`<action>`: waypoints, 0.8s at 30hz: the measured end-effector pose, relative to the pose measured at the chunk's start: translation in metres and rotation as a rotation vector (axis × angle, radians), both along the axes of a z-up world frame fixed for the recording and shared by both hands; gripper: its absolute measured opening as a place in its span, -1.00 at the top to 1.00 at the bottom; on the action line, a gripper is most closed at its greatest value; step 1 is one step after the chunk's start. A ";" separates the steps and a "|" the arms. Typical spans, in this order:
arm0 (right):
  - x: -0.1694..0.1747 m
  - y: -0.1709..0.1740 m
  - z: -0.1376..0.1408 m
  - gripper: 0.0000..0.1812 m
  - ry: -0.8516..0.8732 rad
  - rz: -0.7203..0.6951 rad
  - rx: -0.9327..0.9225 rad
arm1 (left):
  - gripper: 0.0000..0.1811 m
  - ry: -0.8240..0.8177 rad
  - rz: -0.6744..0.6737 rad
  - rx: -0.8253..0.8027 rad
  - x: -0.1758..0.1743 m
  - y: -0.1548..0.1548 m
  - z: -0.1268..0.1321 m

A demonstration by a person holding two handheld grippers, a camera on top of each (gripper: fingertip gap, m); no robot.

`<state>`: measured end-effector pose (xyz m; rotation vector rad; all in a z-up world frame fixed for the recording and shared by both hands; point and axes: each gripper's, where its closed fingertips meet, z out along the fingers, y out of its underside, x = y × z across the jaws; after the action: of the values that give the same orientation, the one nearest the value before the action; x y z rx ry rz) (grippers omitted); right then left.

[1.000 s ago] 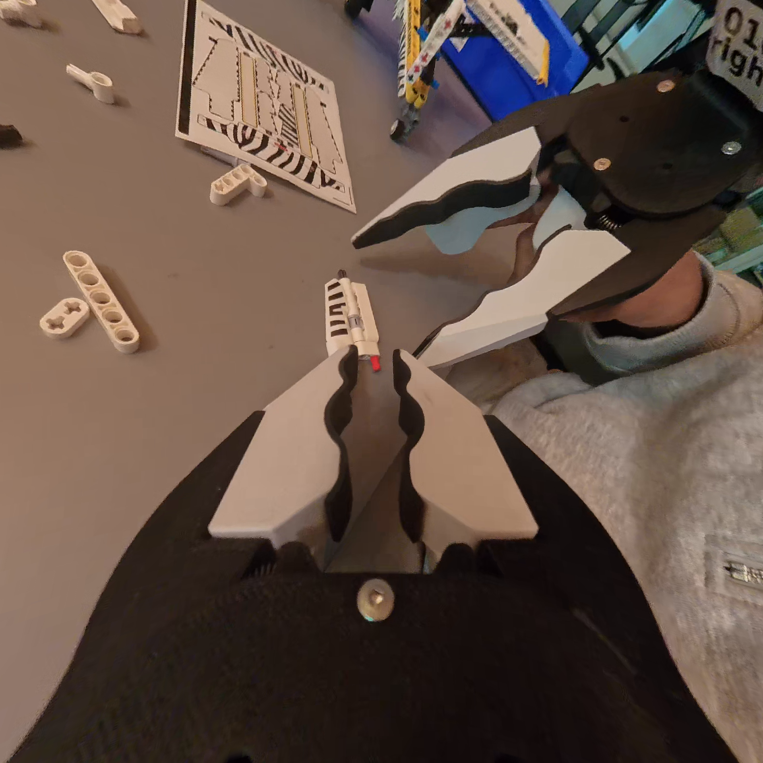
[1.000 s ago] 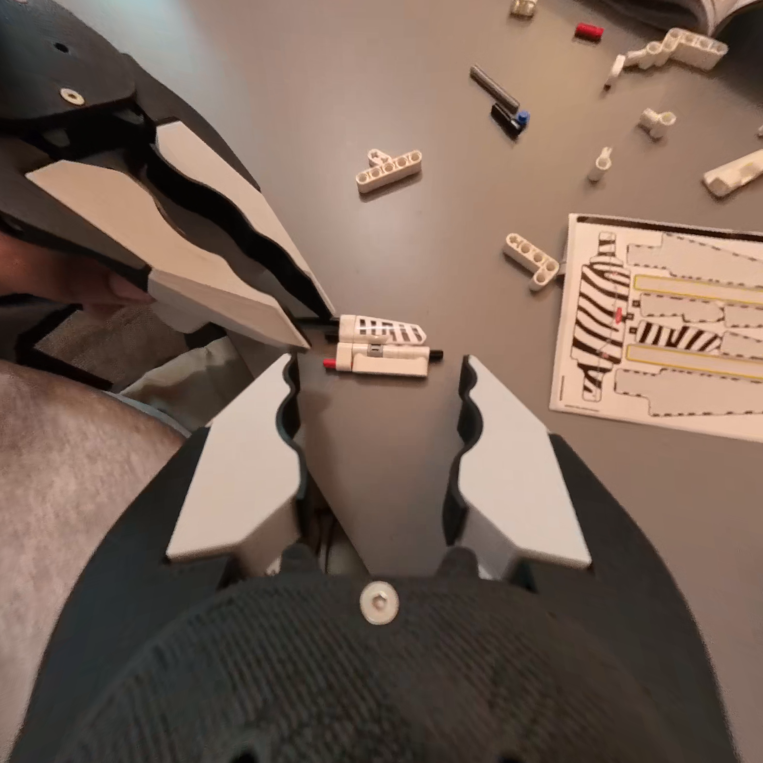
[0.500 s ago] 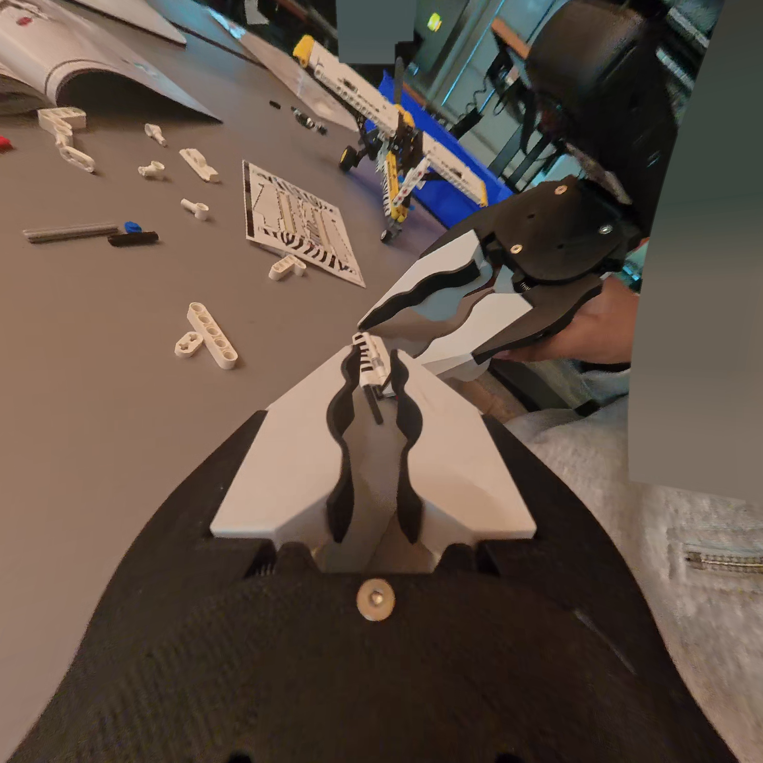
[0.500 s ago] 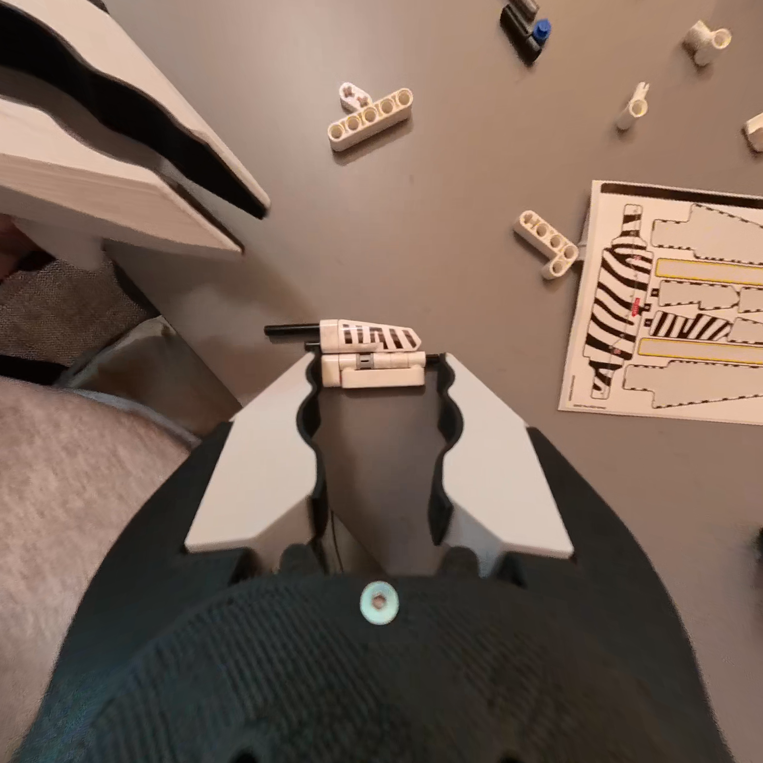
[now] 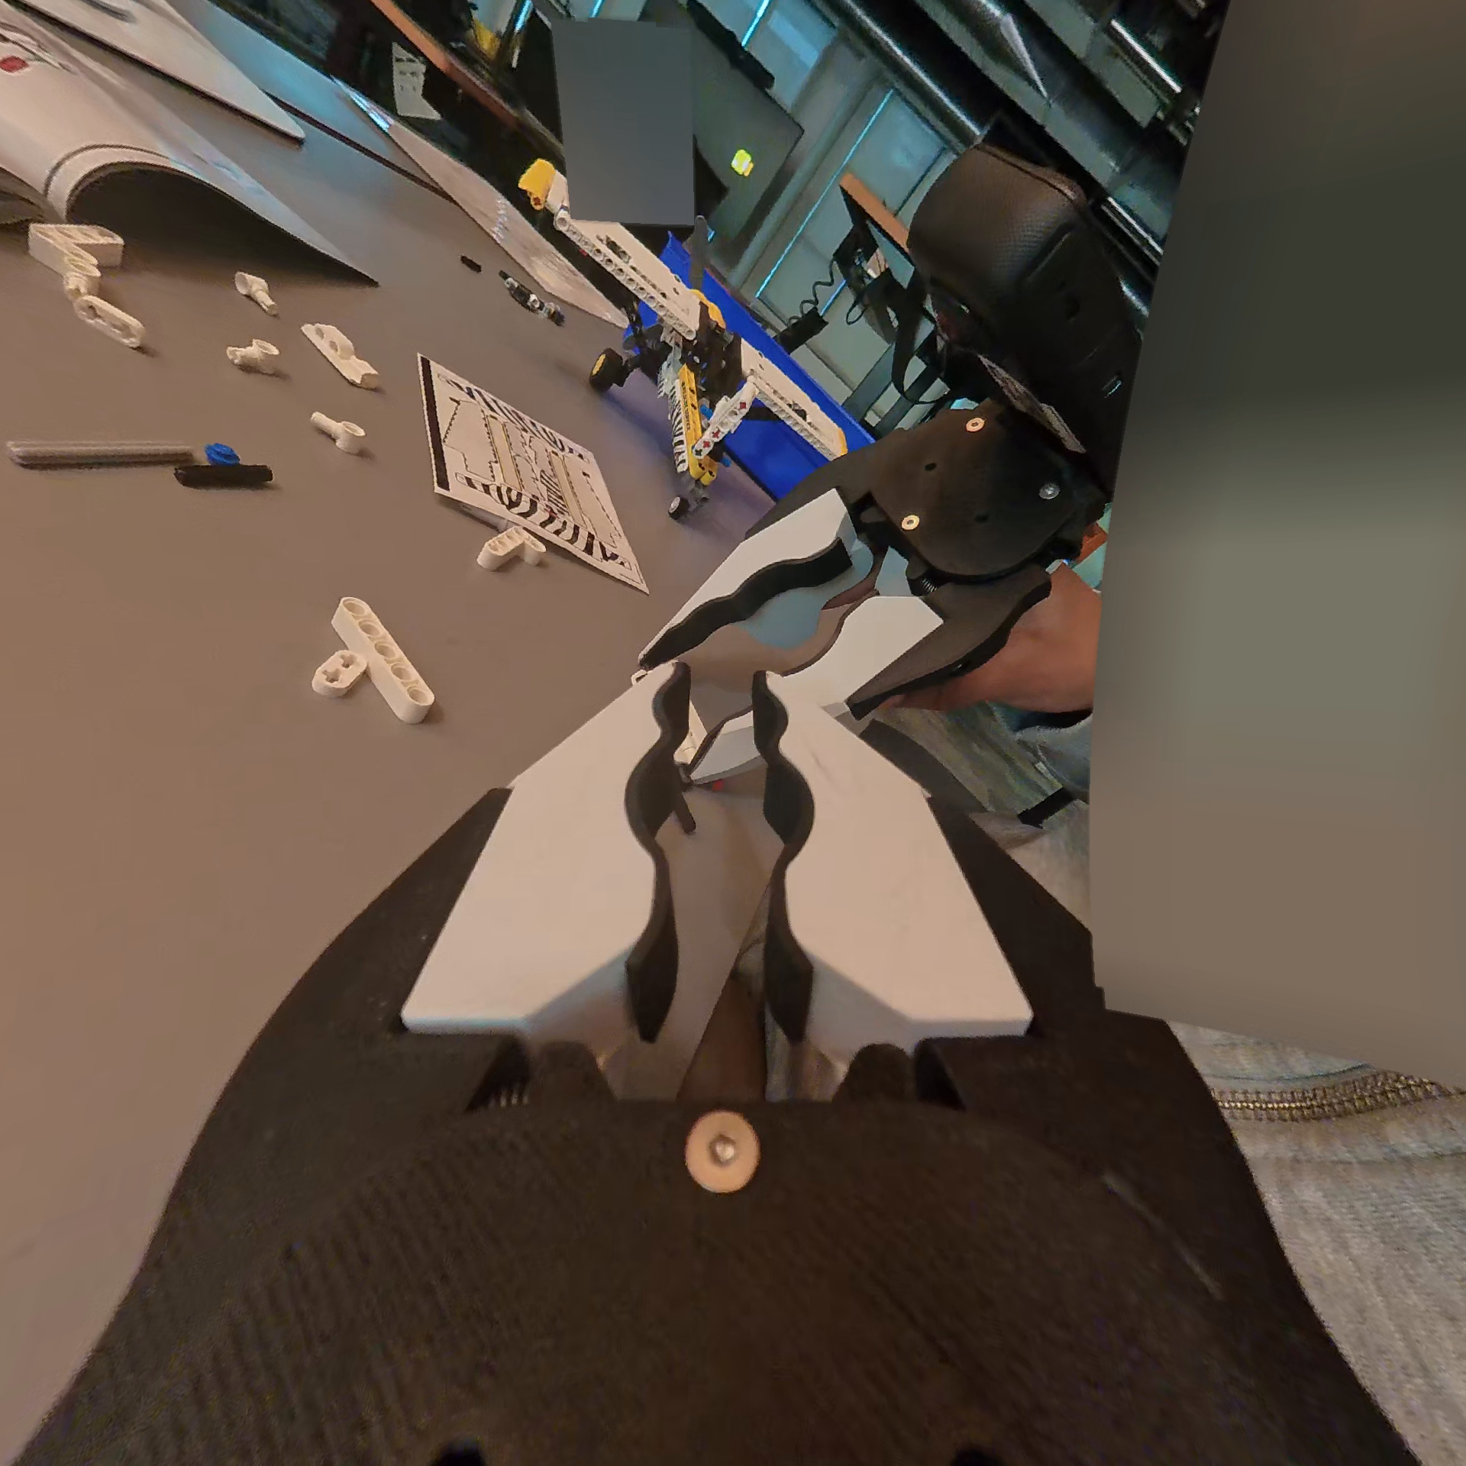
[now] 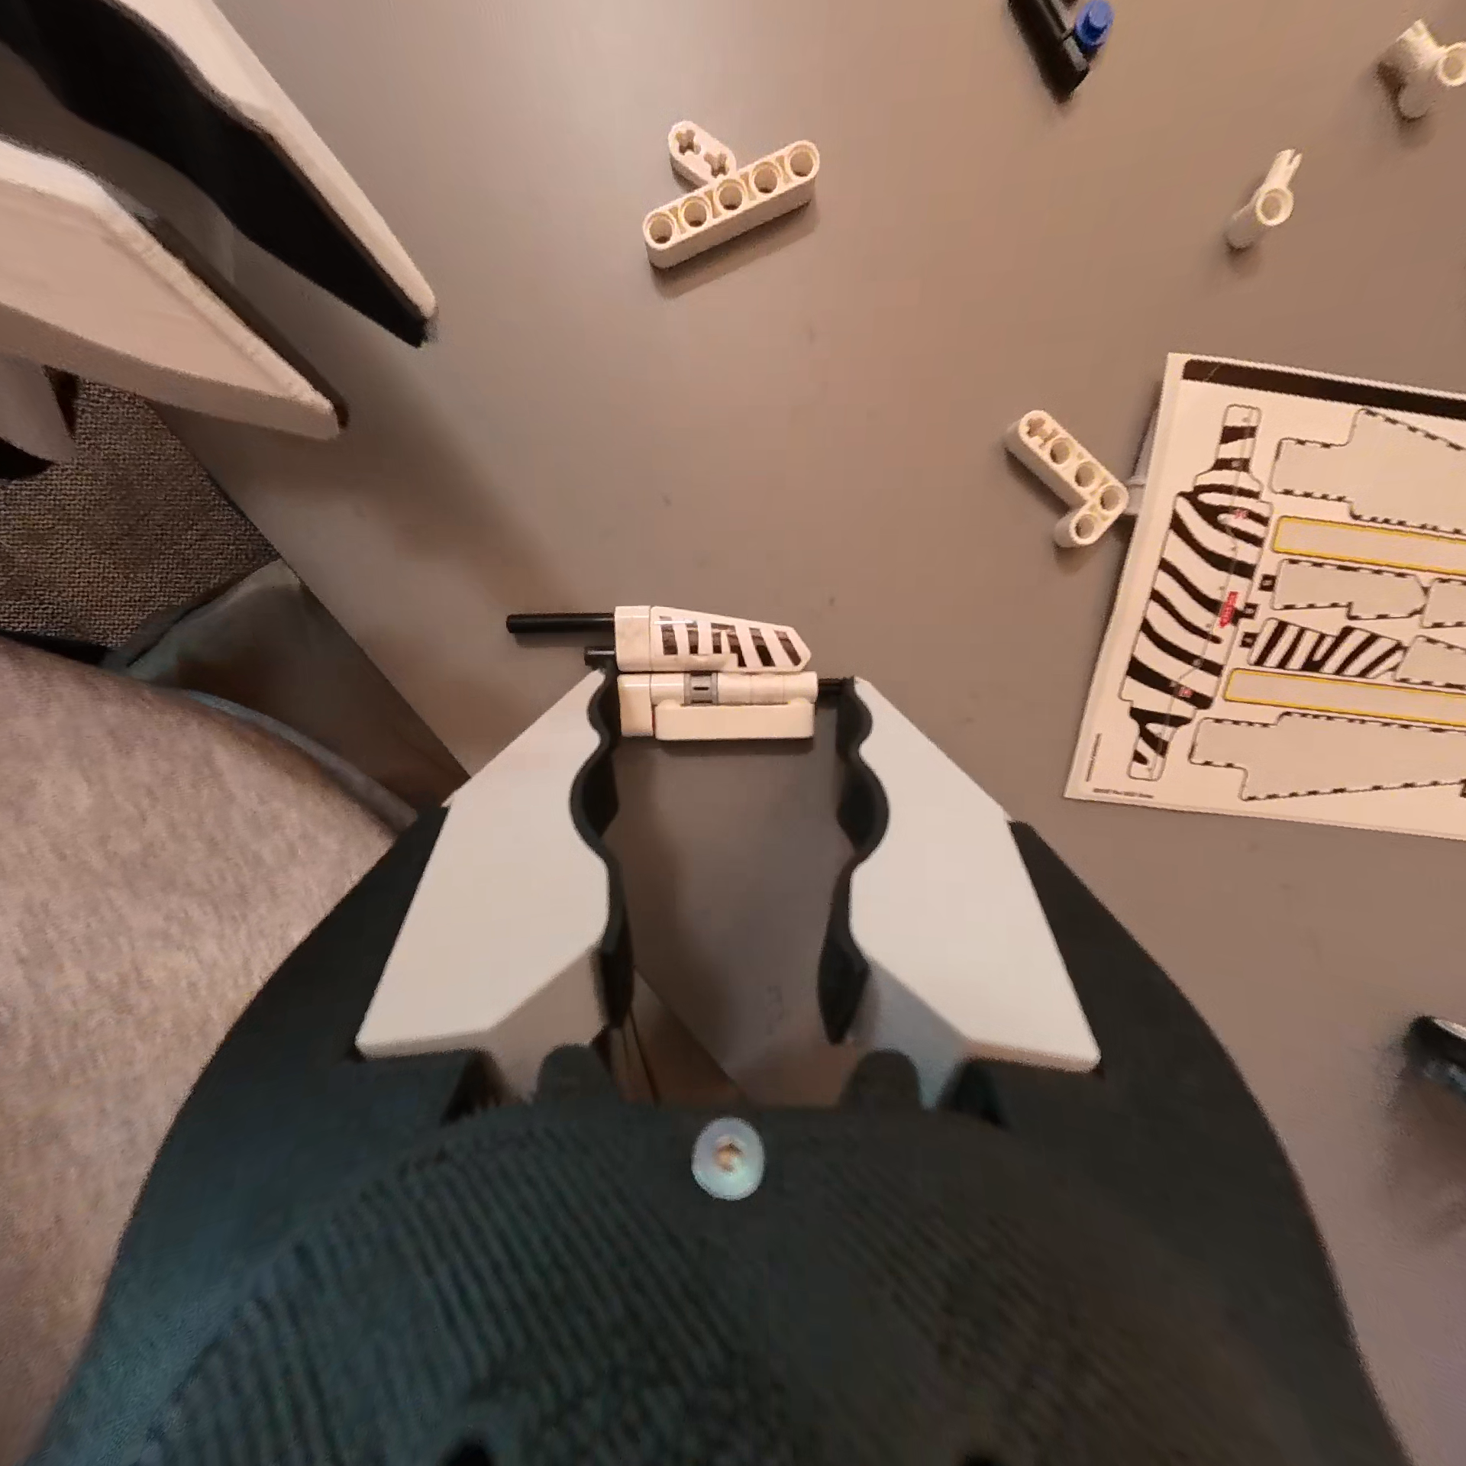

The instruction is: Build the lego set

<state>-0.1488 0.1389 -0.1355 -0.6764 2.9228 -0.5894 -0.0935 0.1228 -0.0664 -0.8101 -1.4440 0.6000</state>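
Nothing here can be read. The sticker sheet point(image 6: 1301, 603) lying flat on the table point(image 6: 912, 333) has a line of tiny print in one corner, too small to make out. The open booklet point(image 5: 95, 135) at the table's far edge shows only blurred print. The tag point(image 5: 1031, 408) on the right gripper point(image 6: 718, 698) is blurred too.

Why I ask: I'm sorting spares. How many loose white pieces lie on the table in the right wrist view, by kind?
Five-hole beam: 1
L-shaped beam: 1
Two-hole cross link: 1
Pin connectors: 2
Total: 5, gripped assembly excluded.
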 end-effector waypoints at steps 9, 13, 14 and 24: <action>0.000 0.000 0.000 0.40 0.011 0.010 0.012 | 0.84 -0.026 0.004 -0.011 -0.002 0.000 -0.004; 0.000 0.001 0.000 0.40 0.016 0.012 0.015 | 0.84 -0.027 0.003 -0.011 -0.002 0.000 -0.004; 0.000 0.001 0.000 0.40 0.017 0.012 0.016 | 0.84 -0.026 0.002 -0.010 -0.002 0.000 -0.004; 0.000 0.001 0.000 0.41 0.031 0.017 0.028 | 0.84 -0.023 -0.001 -0.006 -0.001 0.001 -0.004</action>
<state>-0.1484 0.1402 -0.1357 -0.7133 2.9445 -0.5395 -0.0948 0.1233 -0.0700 -0.8247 -1.4633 0.5959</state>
